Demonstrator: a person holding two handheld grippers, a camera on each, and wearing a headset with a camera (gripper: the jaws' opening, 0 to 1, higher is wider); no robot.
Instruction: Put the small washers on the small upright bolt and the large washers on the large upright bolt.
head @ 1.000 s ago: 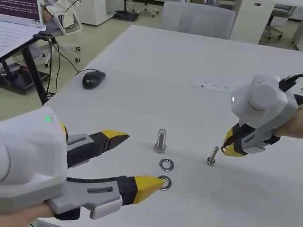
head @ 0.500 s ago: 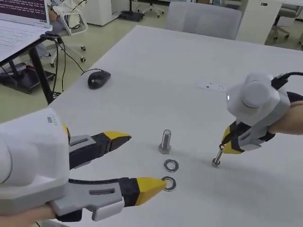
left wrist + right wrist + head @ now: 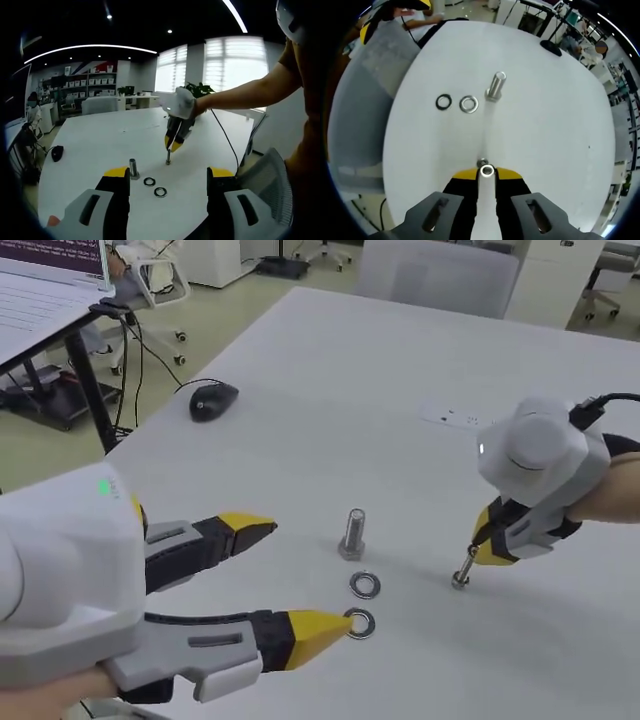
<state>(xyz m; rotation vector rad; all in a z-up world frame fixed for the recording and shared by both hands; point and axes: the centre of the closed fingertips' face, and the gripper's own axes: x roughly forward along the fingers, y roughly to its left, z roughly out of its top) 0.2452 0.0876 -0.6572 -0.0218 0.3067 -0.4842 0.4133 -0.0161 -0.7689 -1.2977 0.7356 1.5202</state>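
**Workbench, contents listed near to far (head view)**

1. Left gripper [image 3: 300,577]: jaws spread wide and holding nothing. Its lower yellow tip touches item 2, as it did a second ago.
2. Near large washer [image 3: 359,623]: flat on the table [image 3: 330,390], at 6 o'clock from the large bolt.
3. Far large washer [image 3: 365,585]: flat, between item 2 and the large bolt, and apart from both.
4. Large bolt [image 3: 353,534]: upright on its head, with nothing on its shank.
5. Small bolt [image 3: 462,572]: at 3 o'clock from the large bolt, well apart from it, head down and leaning slightly.
6. Right gripper [image 3: 482,548]: jaws pressed together on a small washer [image 3: 486,171].
   - Change: a second ago its tip was beside the small bolt at 2 o'clock, clear of it. It has since closed in and is now right at the bolt's top end.
   - In the right gripper view the small washer sits just short of the bolt tip (whether the hole has caught the thread, I cannot tell).
7. Power strip [image 3: 450,420] at 12 o'clock and mouse [image 3: 213,398] at 10 o'clock: both well away.

**Status:** the small-washer step looks to be at the threading point. Both large washers are still waiting.
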